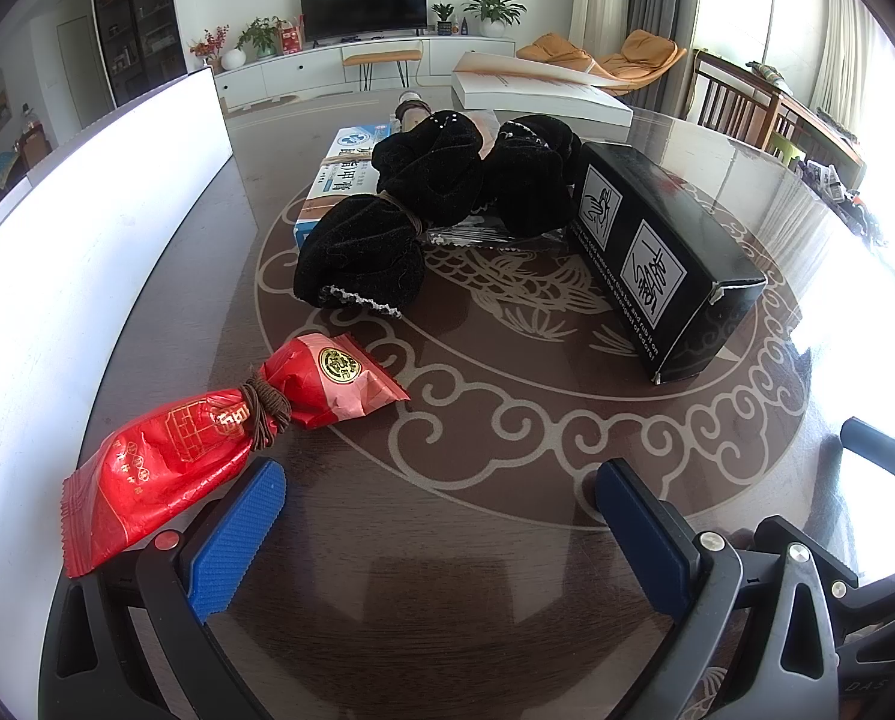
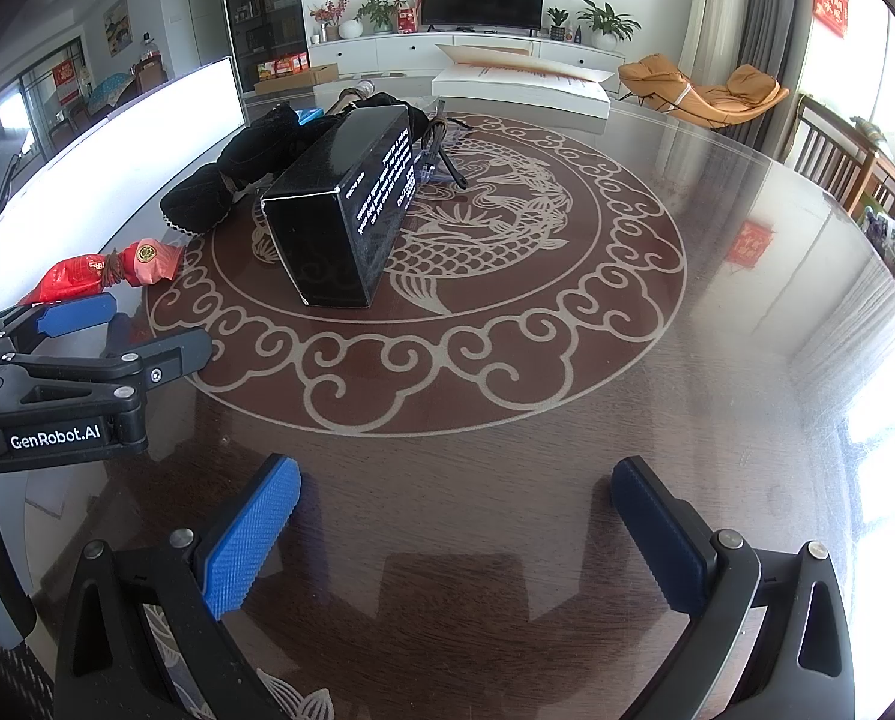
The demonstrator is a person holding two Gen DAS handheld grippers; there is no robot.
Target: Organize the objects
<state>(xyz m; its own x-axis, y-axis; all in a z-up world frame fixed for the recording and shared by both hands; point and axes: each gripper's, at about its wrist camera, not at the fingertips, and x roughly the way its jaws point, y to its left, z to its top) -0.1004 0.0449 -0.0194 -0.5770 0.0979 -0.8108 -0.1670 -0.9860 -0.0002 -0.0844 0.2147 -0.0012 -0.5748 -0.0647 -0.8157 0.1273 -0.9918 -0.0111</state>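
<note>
Both the left gripper (image 1: 441, 516) and the right gripper (image 2: 456, 525) have jaws released, grasping nothing. The red foil snack packet tied with brown cord (image 1: 219, 426) lies near-left on the worktop (image 1: 507, 570); approach low, pinching its knotted middle.

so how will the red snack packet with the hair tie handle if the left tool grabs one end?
The red snack packet looks like thin crinkly film, so probably light and floppy. The brown hair tie cinches its middle, so it may hinge there. The glossy table suggests it slides easily.
</note>
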